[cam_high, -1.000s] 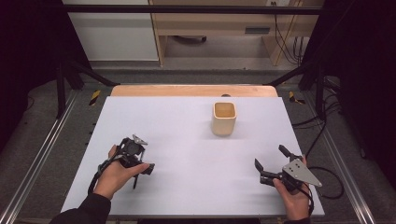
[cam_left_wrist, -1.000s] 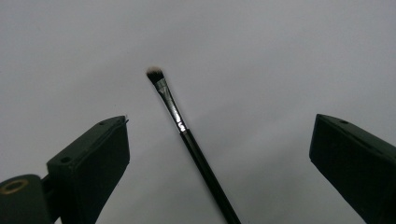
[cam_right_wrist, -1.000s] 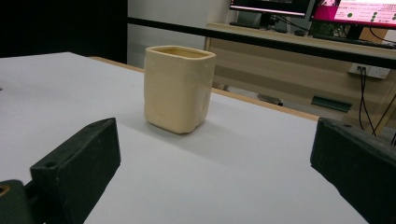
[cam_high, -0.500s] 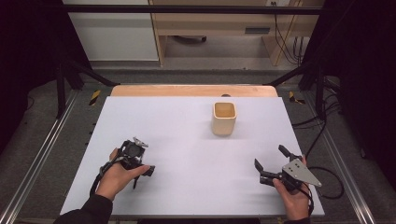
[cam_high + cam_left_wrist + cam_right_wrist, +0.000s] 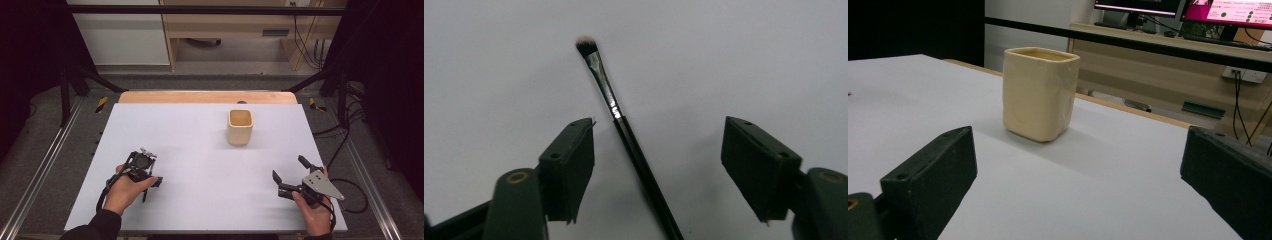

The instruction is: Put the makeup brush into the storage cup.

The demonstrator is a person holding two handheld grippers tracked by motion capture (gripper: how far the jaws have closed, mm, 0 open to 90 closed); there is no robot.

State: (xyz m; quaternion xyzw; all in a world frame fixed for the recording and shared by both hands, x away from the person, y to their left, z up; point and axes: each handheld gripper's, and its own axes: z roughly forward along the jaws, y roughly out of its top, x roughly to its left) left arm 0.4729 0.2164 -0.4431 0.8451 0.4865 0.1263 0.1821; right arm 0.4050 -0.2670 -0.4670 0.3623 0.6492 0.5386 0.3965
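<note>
The left gripper (image 5: 658, 150) is pointing down at a brush (image 5: 624, 132) lying flat on the white table (image 5: 200, 130), and its jaws have just been closing. They are straddling the handle, one on each side, but neither pad is touching it yet, so the claw is released, not grasping. The bristle tip is pointing toward 11 o'clock in the left gripper view, the handle running off toward 5 o'clock.

By my reading, the work is only beginning: the brush is not yet picked up, and the likely goal, dropping it into the cup (image 5: 240, 126), is all still ahead. The pinch, the lift and the carry are left.

The right gripper (image 5: 292, 176) is resting at about 5 o'clock on the table in the high view, its jaws spread wide with nothing between them. The cup is standing upright at roughly 1 o'clock from the table's middle, well apart from both hands.

The high view is giving the layout, with the left hand (image 5: 125, 187) at about 8 o'clock covering the brush. The left gripper view is supplying what that hand is hiding: the brush and the gaps beside it. The right gripper view is showing the cup's side wall.
</note>
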